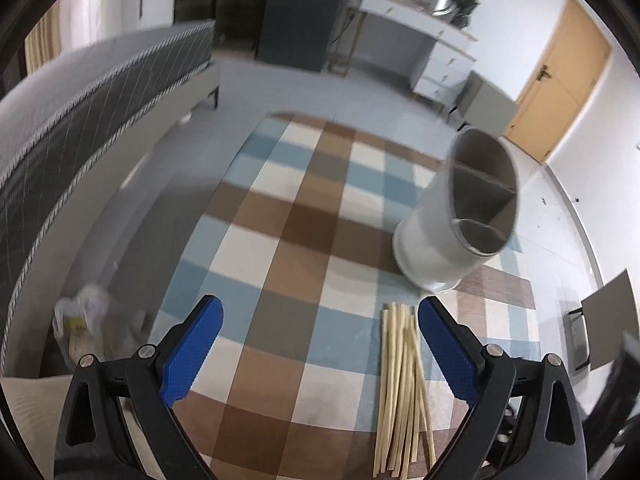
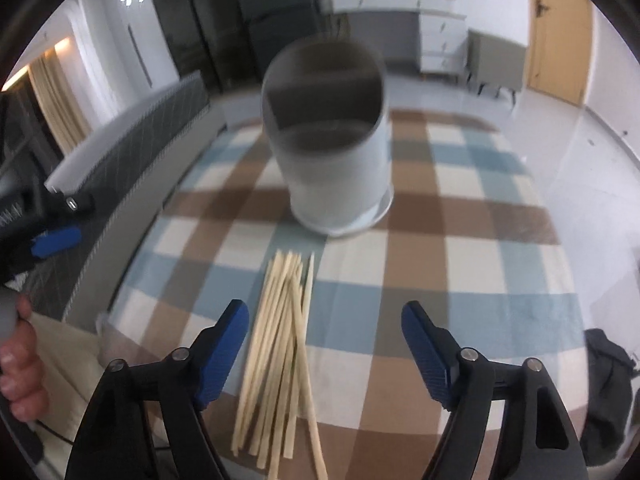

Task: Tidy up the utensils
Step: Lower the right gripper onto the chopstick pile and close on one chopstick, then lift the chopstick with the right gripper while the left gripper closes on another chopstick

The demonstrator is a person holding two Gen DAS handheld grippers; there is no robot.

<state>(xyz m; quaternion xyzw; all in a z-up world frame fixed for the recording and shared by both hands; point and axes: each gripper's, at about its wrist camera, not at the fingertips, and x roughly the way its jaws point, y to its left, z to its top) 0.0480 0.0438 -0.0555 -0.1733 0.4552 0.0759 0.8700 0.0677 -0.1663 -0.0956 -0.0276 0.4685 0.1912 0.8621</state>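
Note:
A bundle of pale wooden chopsticks lies on the checked tablecloth, in front of a grey-white utensil holder with inner dividers. My right gripper is open and empty above the bundle, its left finger beside the sticks. In the left wrist view the chopsticks lie just left of the right finger, and the holder stands beyond at the right. My left gripper is open and empty over the cloth, left of the sticks.
A grey bed runs along the table's left side. A plastic bag sits at the near left edge. A white desk and a wooden door stand at the back. A dark bag is at the right.

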